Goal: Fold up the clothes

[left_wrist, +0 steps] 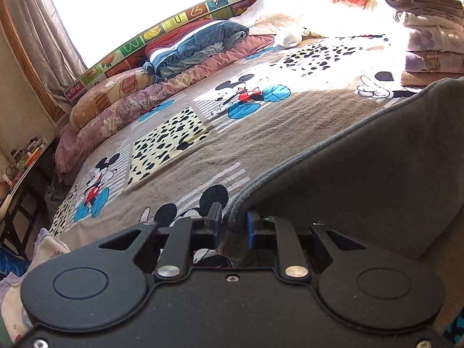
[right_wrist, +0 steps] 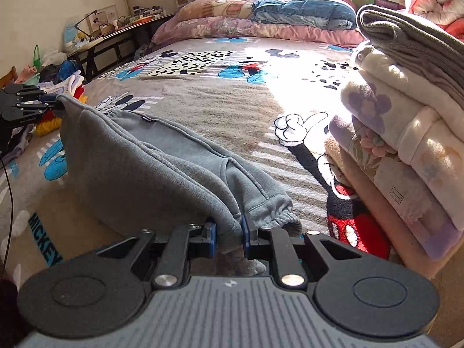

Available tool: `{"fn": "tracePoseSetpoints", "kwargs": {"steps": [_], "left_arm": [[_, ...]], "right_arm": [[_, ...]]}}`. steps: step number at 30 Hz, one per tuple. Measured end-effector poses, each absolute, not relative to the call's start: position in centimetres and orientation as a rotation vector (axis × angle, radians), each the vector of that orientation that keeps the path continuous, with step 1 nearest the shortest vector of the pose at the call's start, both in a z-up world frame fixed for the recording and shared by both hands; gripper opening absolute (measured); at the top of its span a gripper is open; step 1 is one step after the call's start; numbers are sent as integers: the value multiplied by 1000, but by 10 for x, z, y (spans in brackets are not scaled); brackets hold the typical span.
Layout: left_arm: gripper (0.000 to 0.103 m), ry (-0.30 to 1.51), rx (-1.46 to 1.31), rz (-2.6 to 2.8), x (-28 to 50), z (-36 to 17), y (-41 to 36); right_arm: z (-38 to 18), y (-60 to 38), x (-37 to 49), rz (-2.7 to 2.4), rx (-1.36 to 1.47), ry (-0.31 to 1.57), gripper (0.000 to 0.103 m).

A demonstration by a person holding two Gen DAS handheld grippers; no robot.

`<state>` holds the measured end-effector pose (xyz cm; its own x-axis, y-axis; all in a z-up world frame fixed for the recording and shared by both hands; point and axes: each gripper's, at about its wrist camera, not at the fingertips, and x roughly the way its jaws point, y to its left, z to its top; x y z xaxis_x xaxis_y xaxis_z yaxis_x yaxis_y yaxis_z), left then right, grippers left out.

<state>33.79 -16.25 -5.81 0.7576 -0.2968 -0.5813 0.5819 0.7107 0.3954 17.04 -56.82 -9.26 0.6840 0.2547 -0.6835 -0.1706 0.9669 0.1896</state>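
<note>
Grey fleece sweatpants (right_wrist: 162, 162), held at both ends above a cartoon-print bed blanket (right_wrist: 220, 101).

Left hand-held gripper (left_wrist: 234, 227): blue pads pressed onto a thick seamed edge of the garment, which rises to the right as a broad, dark, matte sheet. Right hand-held gripper (right_wrist: 229, 232): pads pinching bunched fabric just beside an elastic, gathered cuff (right_wrist: 278, 217). Right wrist view only: the full drape of the garment, its raised seams and a small dark label, stretched across to the left gripper at the far corner; also a cluttered table (right_wrist: 116, 33) by the wall. Both views: a stack of folded laundry (right_wrist: 406, 121), plush and floral, topped by a ribbed grey piece; pillows (left_wrist: 121, 101) at the bed's head. Left wrist view only: a bright curtained window (left_wrist: 116, 5).
</note>
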Motion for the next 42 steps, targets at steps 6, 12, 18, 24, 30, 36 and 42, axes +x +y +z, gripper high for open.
{"fn": "tracePoseSetpoints", "kwargs": {"steps": [6,12,18,24,30,36,42], "left_arm": [[16,614,590,-550,379,-68,-183],[16,682,531,-554,409,-71,-199],[16,760,492,-545,435,-82,-211],[16,810,477,-535,453,-89,-223],[17,829,450,-497,459,-87,-220],[35,653,234,-371,444,-79,-178],[37,643,-90,-340,419,-88,-127]], "right_arm": [[-105,-593,179,220,275,772,18],[-118,-608,189,182,373,780,17],[-131,-621,198,163,487,802,17],[-143,-636,211,163,596,850,17],[-149,-640,215,159,641,861,18],[-141,-614,214,15,397,846,50],[-120,-557,182,-125,79,654,51]]}}
